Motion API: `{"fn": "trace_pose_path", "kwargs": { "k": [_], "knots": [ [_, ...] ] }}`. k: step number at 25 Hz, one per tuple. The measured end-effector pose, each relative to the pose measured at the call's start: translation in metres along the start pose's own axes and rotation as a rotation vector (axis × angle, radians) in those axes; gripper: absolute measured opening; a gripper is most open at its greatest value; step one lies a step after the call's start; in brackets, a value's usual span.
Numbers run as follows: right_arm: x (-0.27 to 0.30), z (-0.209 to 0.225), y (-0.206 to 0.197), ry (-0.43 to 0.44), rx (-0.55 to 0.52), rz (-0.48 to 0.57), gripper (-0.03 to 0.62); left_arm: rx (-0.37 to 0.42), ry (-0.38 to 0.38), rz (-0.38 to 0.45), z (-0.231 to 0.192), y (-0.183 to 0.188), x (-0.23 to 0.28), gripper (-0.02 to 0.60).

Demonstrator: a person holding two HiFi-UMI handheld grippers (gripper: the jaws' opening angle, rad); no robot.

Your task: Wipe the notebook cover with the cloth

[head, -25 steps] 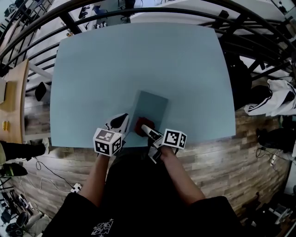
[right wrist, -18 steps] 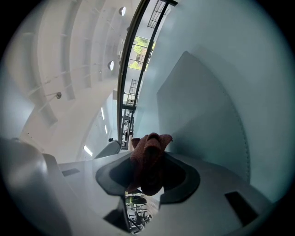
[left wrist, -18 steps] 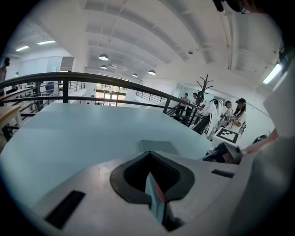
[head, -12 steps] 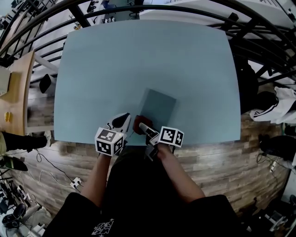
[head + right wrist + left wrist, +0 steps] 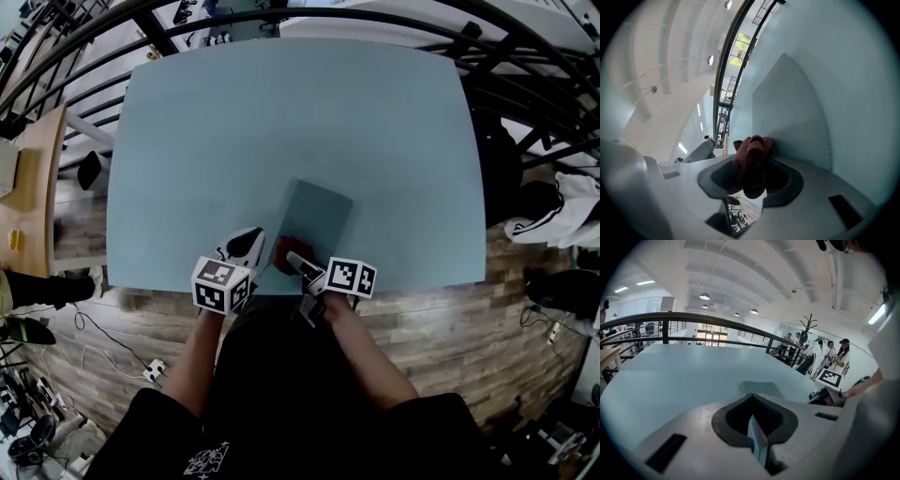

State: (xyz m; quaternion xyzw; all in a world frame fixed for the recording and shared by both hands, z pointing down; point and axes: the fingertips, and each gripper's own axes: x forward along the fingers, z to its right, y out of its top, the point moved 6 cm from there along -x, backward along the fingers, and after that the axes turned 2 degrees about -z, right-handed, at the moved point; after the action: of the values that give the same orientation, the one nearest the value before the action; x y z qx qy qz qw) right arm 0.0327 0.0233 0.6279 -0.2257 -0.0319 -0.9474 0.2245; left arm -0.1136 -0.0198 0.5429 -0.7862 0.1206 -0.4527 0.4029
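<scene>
Notebook [image 5: 314,217]: teal, flat on the table [image 5: 234,122], close to the near edge, turned at an angle, roughly mid-table.

Left gripper [image 5: 246,247]: at the notebook's near-left corner. Jaws are closed on a thin teal sliver, which reads as the notebook's edge. Rest of the cover shows just beyond the jaws in the left gripper view.

Cloth [image 5: 284,253]: dark red, bunched up, sitting on the near end of the cover just right of the left gripper.

Right gripper [image 5: 296,262]: jaws clamped on the cloth, with the wad sticking out past the tips and pressed against the cover. Cover's stitched edge is visible in the right gripper view.
</scene>
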Motion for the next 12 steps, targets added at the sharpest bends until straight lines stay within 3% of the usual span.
{"fn": "trace_pose_path", "kwargs": {
  "k": [12],
  "knots": [
    [-0.036,0.017,0.002,-0.009,0.016,0.042,0.147,0.036,-0.035,-0.008,0.02,0.008,0.013,0.006]
  ]
}}
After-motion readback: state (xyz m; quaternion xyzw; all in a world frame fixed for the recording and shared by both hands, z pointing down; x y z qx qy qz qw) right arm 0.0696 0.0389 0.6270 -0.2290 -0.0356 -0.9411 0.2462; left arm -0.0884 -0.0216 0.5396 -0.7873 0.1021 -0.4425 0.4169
